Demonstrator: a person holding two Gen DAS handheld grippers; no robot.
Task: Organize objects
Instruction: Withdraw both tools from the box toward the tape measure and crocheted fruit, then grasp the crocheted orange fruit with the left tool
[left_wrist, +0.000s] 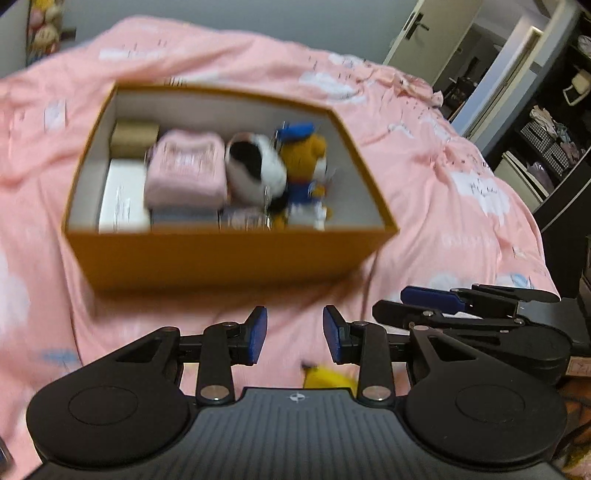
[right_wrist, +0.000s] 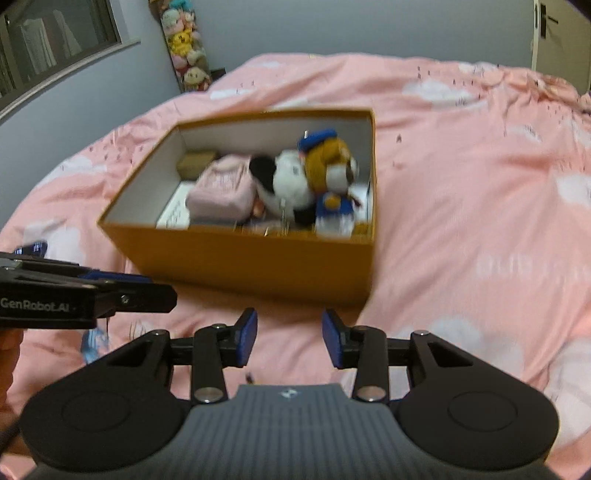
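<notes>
Orange cardboard box (left_wrist: 221, 254), open-topped with a white lining, sits on the pink cloud-print bedspread (left_wrist: 461, 206), at 12 o'clock from both grippers. Inside it: pink fabric pouch (left_wrist: 186, 171) at centre; black-and-white plush toy (left_wrist: 255, 170) touching it at 3 o'clock; brown plush figure in a blue cap (left_wrist: 306, 170) against the right wall. White flat carton (left_wrist: 123, 201) lies along the left wall, with a small gold box (left_wrist: 133, 138) at its 12 o'clock; print on the carton is too blurred to read.

Left gripper (left_wrist: 294, 334): blue-padded jaws parted, holding nothing. Yellow object (left_wrist: 328, 376) shows beneath it, partly hidden. Right gripper (right_wrist: 289, 338): jaws likewise apart and empty. In the right wrist view the left gripper's side reads "GenRobot.AI".

Stacked plush toys (right_wrist: 184, 48) stand in the far corner.
</notes>
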